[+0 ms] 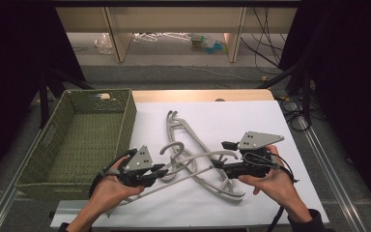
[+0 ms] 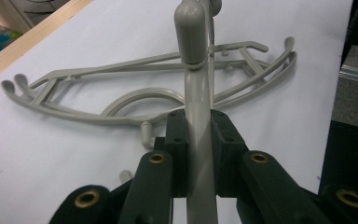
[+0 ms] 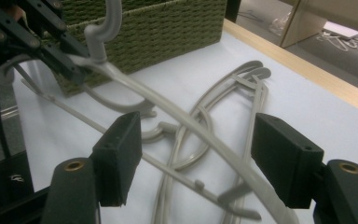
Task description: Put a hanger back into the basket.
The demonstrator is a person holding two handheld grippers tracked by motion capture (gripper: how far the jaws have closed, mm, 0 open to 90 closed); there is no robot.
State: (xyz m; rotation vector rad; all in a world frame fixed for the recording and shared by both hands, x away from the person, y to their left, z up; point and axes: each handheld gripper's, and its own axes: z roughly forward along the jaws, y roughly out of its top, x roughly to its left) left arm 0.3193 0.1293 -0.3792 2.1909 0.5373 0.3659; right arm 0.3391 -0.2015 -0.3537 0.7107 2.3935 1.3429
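Note:
A grey plastic hanger (image 1: 200, 155) is lifted off the white table, its hook (image 2: 190, 32) standing upright. My left gripper (image 1: 160, 172) is shut on the hanger's arm (image 2: 199, 140) just below the hook. My right gripper (image 1: 221, 166) is open, one jaw on each side of the same hanger's curved arm (image 3: 191, 125) without touching it. Across the table, the left gripper (image 3: 51, 49) clamps the hanger near the hook. Two more grey hangers (image 1: 181, 126) lie crossed on the table underneath.
A green woven basket (image 1: 72, 145) stands at the left edge of the white table sheet (image 1: 251, 121); its wall (image 3: 168, 32) is close behind the left gripper. A wooden table edge (image 1: 198, 95) runs along the back. Cables lie on the floor to the right.

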